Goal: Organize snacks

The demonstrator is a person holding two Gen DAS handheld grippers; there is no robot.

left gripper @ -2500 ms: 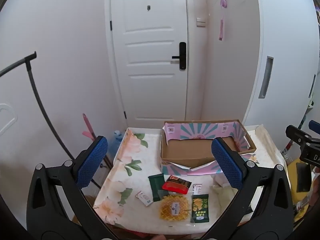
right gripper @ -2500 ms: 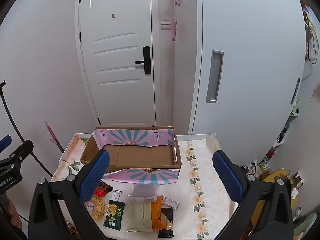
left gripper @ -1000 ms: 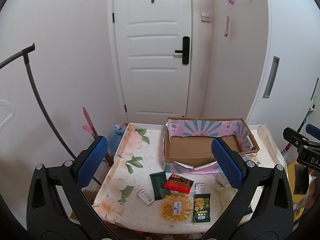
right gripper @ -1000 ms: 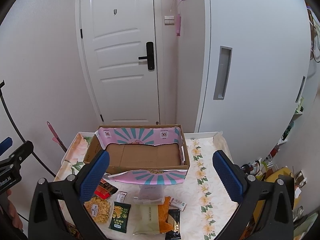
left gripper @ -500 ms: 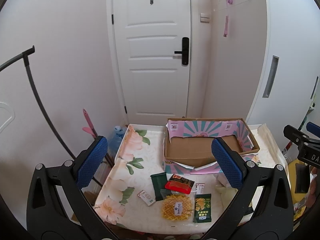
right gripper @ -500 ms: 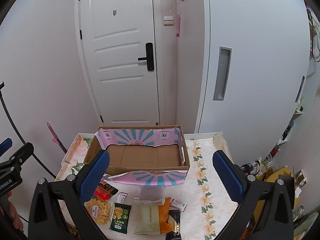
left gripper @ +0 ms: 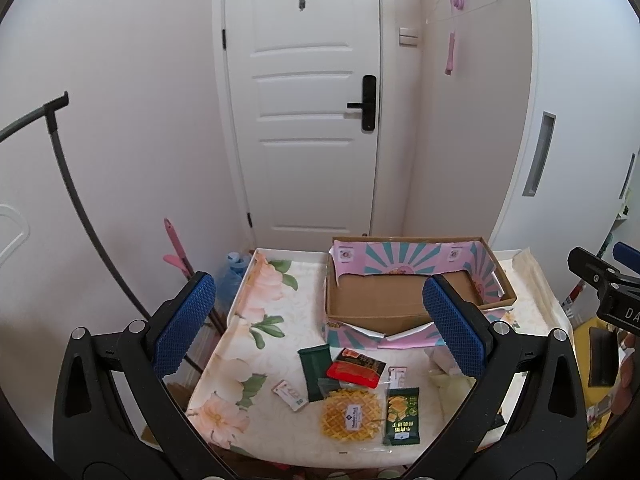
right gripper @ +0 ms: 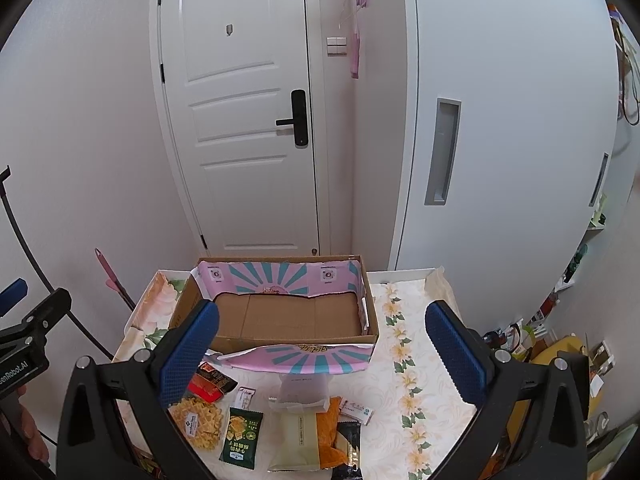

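Observation:
An empty cardboard box (left gripper: 380, 300) (right gripper: 288, 316) with pink and teal flaps stands at the back of a small floral table (left gripper: 260, 344) (right gripper: 412, 360). Several snack packets lie in front of it: a round yellow waffle (left gripper: 351, 419) (right gripper: 199, 421), a green packet (left gripper: 402, 416) (right gripper: 240, 438), a red and black packet (left gripper: 355, 368) (right gripper: 210, 380), a dark green bar (left gripper: 316, 364), a pale and orange bag (right gripper: 306, 436). My left gripper (left gripper: 316, 328) and right gripper (right gripper: 320, 348) are both open, empty, held above the table's near edge.
A white door (left gripper: 304, 112) and white cupboard (right gripper: 500, 140) stand behind the table. A black curved pole (left gripper: 68, 192) and pink tool (left gripper: 176, 248) are at the left. Clutter sits on the floor at the right (right gripper: 532, 340).
Both views shifted slightly; the box and snacks sit a bit lower and nearer in frame. Nothing on the table moved and both grippers stayed open.

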